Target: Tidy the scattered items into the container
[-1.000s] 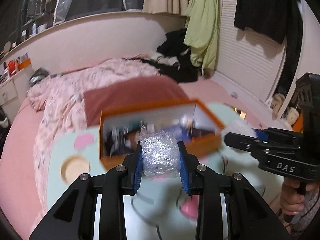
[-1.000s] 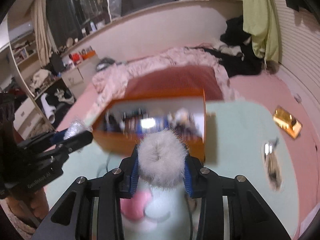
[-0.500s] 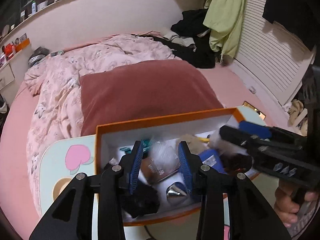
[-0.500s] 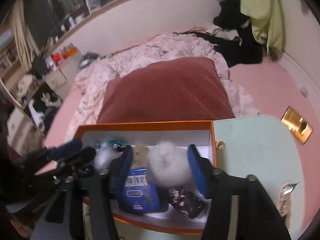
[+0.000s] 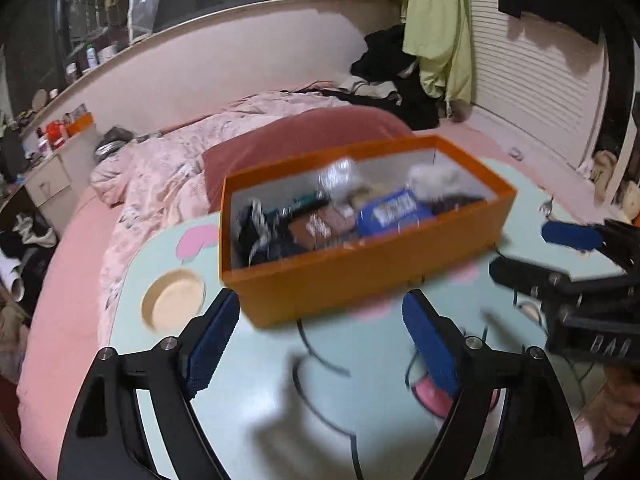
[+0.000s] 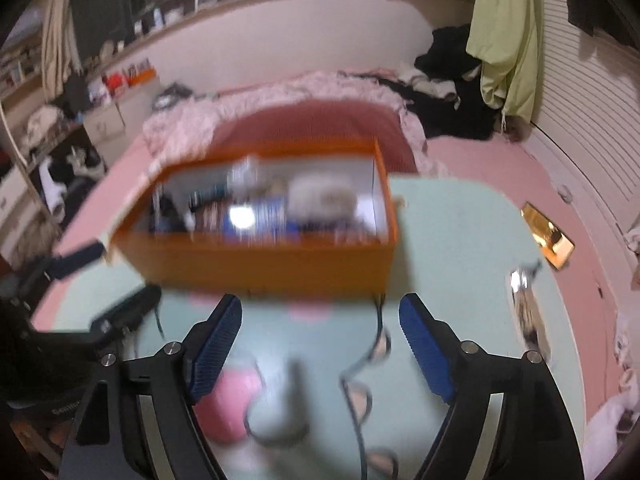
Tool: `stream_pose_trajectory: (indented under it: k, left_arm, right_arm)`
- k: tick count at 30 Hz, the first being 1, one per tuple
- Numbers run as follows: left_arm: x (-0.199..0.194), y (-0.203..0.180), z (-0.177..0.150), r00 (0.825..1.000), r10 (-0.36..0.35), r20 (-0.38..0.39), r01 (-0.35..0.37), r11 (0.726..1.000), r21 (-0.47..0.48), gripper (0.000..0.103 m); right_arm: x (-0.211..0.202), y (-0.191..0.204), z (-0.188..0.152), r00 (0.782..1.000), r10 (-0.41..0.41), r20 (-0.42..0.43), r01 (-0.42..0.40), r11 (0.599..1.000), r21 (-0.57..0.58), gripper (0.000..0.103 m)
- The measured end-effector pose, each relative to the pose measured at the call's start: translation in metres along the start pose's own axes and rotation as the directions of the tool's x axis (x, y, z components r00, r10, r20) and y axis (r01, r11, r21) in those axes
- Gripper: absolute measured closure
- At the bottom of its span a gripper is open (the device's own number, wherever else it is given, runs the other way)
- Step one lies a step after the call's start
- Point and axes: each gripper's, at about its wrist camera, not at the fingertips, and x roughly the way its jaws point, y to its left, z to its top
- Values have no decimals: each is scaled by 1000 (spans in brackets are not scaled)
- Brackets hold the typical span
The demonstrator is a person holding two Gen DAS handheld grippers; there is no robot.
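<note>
A: Left wrist view. Report the gripper state.
B: The left gripper (image 5: 320,340) has its jaws spread wide; they have just been opening. Nothing lies between the blue pads (image 5: 210,344). They hang over the pale green table (image 5: 280,420), on the near side of the box.

A: Location of the container?
B: The orange box (image 5: 360,280) stands on the table, just beyond the fingertips and apart from them. It is open at the top and blurred.

A: Contents?
B: A clear crumpled wrap (image 5: 338,174) sits at the back wall, a white fluffy ball (image 5: 434,178) to its right, a blue packet (image 5: 394,210) in front of the ball. Dark items fill the left end; their type cannot be told.

A: Other items in this view?
B: The right gripper (image 5: 544,252) enters from the right edge, beside the box, jaws apart. A round recess (image 5: 174,304) is set in the table's left part. A red pillow (image 5: 304,136) lies behind the box.

A: Right wrist view. Gripper state?
B: The jaws of the right gripper (image 6: 320,340) are spread and empty, and have just been opening. They stand over the table (image 6: 460,240), short of the box (image 6: 260,264).

A: Box contents here?
B: The fluffy ball (image 6: 320,198) lies toward the right end, the blue packet (image 6: 260,216) left of it. The rest is too blurred to identify.

A: Items outside the box?
B: A shiny wrapper (image 6: 524,300) lies on the table to the right, well apart from the box. A gold packet (image 6: 548,232) lies past the table's edge. The left gripper (image 6: 104,280) shows at the left, jaws apart.
</note>
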Motion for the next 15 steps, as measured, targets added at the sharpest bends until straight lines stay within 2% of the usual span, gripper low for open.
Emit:
stream_pose_trajectory:
  k: [3,6,7,8,9,11,15]
  left_arm:
    - [-2,-2,-17,1000,-27,-1,27,999,-31,19]
    - [22,0,-29,993,-55,-102,49,997,-56,19]
    - [32,2,-31,986,-45,-163,34,997,-73,16]
    - [36,10,-32,983,-70,-168,49,991,-126,12]
    - [37,14,-32,983,-56,-177,30,989,-148,9]
    - [43,18,-34,978,-12,-206,-24,986,-167,0]
    - [46,17,-41,980,-12,-200,-23,985,-170,0]
  right_arm:
    - [4,1,-21,1000,-11,-25,11,1000,2,22]
    - [16,-3,-34,996,-6,-84,8,1000,18,21]
    - [22,-4,-38,993,-6,-114,9,1000,26,19]
    - [22,0,-41,995,-47,-92,47,999,-4,9]
    - [26,4,-43,991,-68,-115,65,997,-29,0]
    - [28,11,-45,992,-40,-121,30,997,-77,0]
    - [28,14,-48,995,-20,-102,9,995,-100,0]
